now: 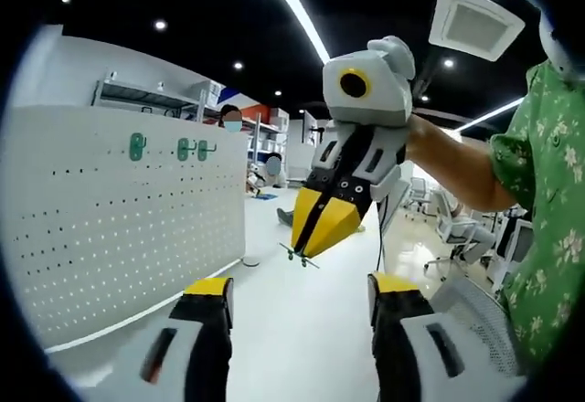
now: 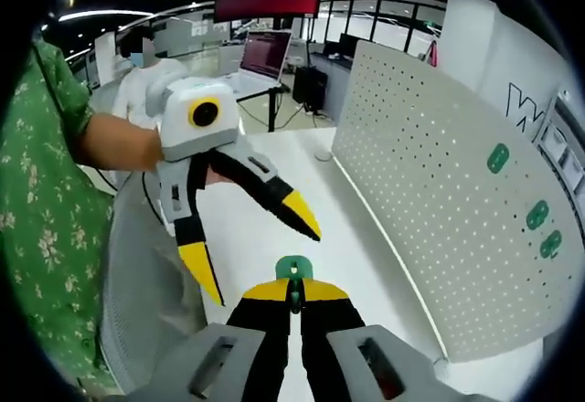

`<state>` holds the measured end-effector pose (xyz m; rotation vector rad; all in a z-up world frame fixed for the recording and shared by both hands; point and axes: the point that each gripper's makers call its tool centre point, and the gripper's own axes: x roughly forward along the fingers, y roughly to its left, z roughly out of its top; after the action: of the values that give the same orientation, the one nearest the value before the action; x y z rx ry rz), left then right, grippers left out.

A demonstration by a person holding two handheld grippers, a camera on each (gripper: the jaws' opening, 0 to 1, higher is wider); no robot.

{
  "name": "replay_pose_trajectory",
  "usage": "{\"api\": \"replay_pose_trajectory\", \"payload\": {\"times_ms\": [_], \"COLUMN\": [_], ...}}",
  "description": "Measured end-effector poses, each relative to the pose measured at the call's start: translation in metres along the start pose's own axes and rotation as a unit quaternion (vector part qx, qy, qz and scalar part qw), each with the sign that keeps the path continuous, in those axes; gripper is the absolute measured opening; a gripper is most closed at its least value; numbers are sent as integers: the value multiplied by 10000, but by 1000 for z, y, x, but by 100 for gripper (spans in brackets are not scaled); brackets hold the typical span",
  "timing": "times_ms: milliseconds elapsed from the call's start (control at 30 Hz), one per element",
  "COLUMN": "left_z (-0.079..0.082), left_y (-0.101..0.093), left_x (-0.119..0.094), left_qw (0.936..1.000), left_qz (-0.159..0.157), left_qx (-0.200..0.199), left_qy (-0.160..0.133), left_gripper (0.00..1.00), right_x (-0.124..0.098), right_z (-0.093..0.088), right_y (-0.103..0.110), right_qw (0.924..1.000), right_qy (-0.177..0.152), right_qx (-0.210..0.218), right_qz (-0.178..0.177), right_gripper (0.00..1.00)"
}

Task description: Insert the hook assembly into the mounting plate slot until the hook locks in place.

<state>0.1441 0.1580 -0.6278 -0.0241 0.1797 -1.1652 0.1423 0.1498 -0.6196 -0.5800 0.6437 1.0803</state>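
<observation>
A white pegboard mounting plate stands upright on the table, with three green hooks fixed near its top edge. In the right gripper view the same plate rises to the right, its hooks along the far edge. My right gripper is shut on a small green hook assembly. In the left gripper view the right gripper hangs above the table, off the plate, pinching the hook assembly. My left gripper is open with nothing between its fingers, and appears spread wide opposite the right one.
The white table runs along the foot of the plate. A person's green patterned sleeve is at the right. A grey mesh chair back stands beside the table. Desks, a laptop and shelving lie beyond.
</observation>
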Motion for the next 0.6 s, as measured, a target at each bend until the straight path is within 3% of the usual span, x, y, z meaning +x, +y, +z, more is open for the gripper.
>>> {"api": "replay_pose_trajectory", "payload": {"times_ms": [100,200,600], "left_z": [3,19,27], "left_y": [7,11,9], "left_x": [-1,-3,-5], "left_qw": [9997,9982,9975], "left_qz": [221,412,489], "left_qx": [16,-47,165], "left_qy": [-65,-440,-487], "left_gripper": [84,99,100], "right_x": [-1,-3,-5], "right_z": [-1,-1,5], "right_y": [-2,-6,-24], "right_qw": [10000,9998,9947], "right_qy": [-18,-70,-487], "right_qx": [50,140,683], "right_qz": [-72,-151,-598], "right_gripper": [1,1,1]}}
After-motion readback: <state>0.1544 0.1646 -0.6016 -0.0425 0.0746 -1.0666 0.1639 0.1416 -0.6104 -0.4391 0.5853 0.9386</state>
